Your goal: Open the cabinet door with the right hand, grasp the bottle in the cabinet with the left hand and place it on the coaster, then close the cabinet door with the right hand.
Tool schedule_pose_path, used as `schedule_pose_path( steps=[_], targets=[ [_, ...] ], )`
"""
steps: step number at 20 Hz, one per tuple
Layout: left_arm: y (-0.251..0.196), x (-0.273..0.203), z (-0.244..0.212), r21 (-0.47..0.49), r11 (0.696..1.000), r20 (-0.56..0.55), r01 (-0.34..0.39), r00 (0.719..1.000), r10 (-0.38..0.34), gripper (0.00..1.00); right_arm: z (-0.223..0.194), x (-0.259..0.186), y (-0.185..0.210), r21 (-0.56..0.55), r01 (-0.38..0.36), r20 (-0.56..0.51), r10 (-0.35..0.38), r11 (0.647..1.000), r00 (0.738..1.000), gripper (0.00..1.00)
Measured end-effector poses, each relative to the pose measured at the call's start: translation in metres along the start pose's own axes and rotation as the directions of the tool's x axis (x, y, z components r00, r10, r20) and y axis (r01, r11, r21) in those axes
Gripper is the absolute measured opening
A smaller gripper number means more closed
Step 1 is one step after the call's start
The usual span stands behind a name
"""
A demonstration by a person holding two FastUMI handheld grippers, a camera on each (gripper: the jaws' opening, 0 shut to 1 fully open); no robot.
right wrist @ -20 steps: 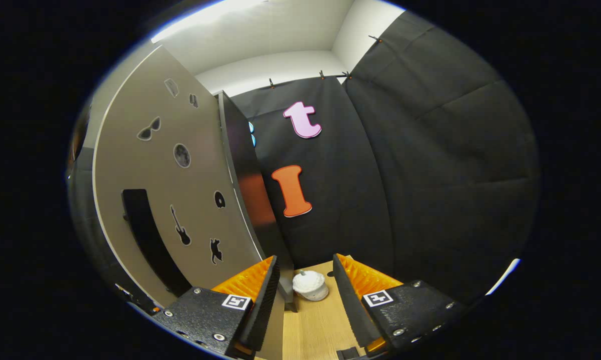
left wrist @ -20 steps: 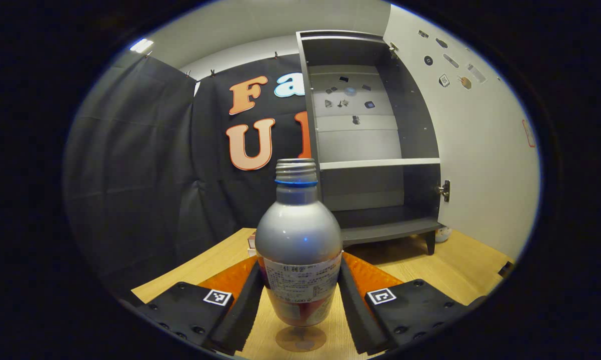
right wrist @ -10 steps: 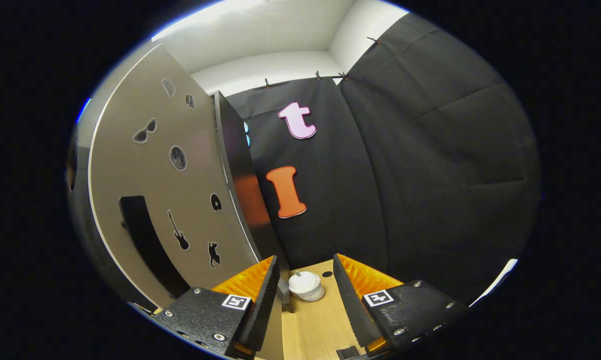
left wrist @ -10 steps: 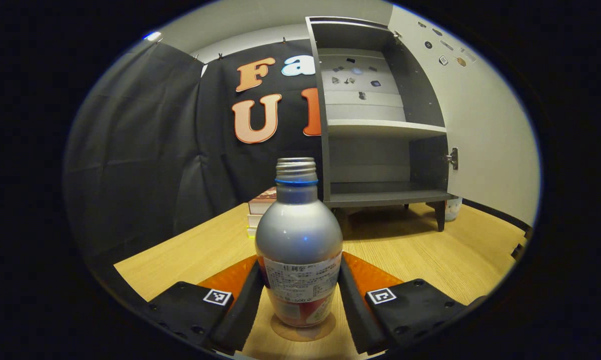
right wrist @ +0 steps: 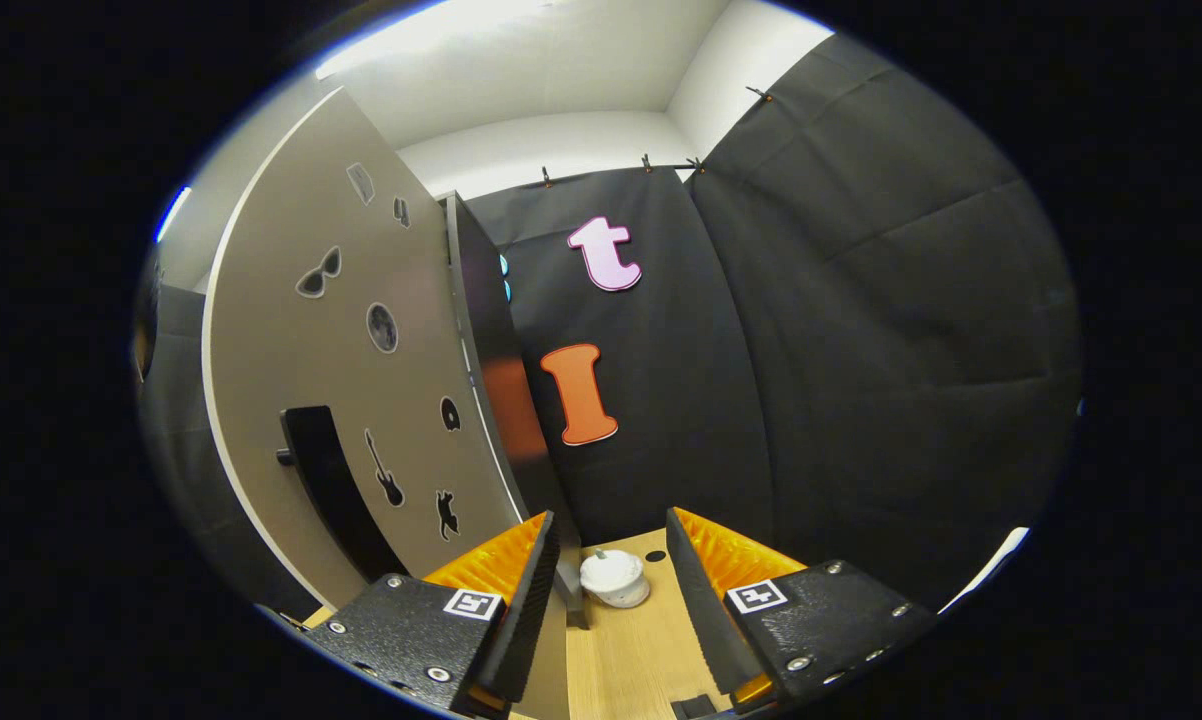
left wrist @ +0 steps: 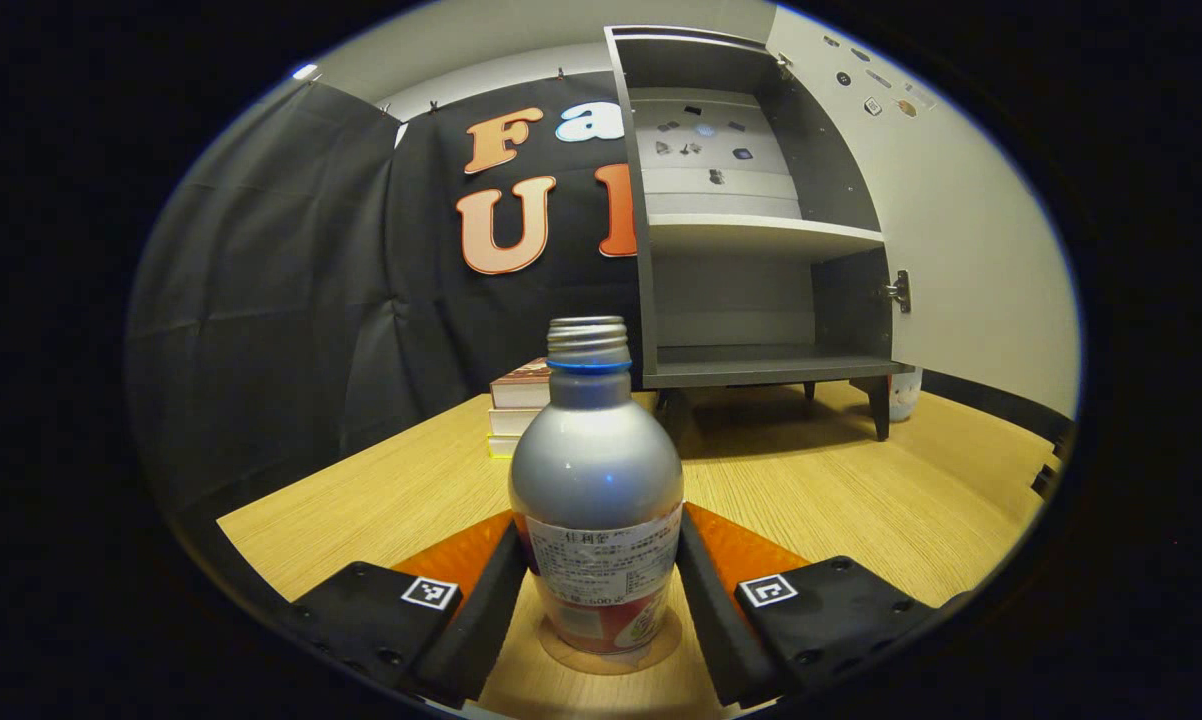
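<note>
Left gripper [left wrist: 601,590] fingers clamp the silver, uncapped metal bottle [left wrist: 596,500] at its labelled waist; judged light, rigid, slippery.

The bottle [left wrist: 595,480] is satin silver metal with a paper label; the table [left wrist: 841,510] is matt pale wood grain — the cabinet [left wrist: 751,290] smooth grey laminate.

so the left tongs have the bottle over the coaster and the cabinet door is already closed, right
Not quite: the cabinet door is open. The left gripper view shows the cabinet's bare shelves. The rest holds: the left tongs grip the bottle at the coaster.
</note>
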State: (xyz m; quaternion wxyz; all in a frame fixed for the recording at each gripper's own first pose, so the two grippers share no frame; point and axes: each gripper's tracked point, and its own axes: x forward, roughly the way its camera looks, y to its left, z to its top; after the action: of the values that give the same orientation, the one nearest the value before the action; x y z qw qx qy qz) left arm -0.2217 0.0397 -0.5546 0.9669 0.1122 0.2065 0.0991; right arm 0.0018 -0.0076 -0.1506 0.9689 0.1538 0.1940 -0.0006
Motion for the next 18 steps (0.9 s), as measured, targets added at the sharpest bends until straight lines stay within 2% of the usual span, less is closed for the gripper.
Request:
schedule_pose_path(
  steps=[5,8,12,13,14,18],
  targets=[
    [0.002,-0.003,0.026,0.062,0.998,0.026,-0.02,0.999,0.018,0.9,-0.005,-0.001,0.0,0.005,-0.01,-0.015,0.01,1.0,1.0,0.68],
    [0.001,-0.002,0.042,0.073,0.997,0.033,-0.016,0.999,0.014,0.9,0.005,-0.002,0.002,-0.019,-0.021,0.018,0.022,1.0,1.0,0.68],
    [0.006,-0.001,0.065,0.083,0.996,0.018,-0.039,0.999,0.038,0.96,0.013,-0.002,0.008,-0.004,-0.079,0.034,0.079,0.997,0.996,0.68],
    [0.006,-0.002,0.071,0.083,0.996,0.015,-0.043,0.999,0.042,0.96,0.016,-0.002,0.011,0.01,-0.097,0.039,0.097,0.995,0.995,0.77],
    [0.003,-0.003,0.078,0.085,0.996,0.01,-0.039,0.999,0.038,0.96,0.021,-0.003,0.012,0.012,-0.112,0.054,0.111,0.994,0.992,0.69],
    [-0.007,-0.004,0.121,0.093,0.995,0.025,-0.024,0.999,0.021,0.95,0.035,-0.009,0.022,-0.039,-0.175,0.075,0.178,0.984,0.981,0.7]
  ],
)
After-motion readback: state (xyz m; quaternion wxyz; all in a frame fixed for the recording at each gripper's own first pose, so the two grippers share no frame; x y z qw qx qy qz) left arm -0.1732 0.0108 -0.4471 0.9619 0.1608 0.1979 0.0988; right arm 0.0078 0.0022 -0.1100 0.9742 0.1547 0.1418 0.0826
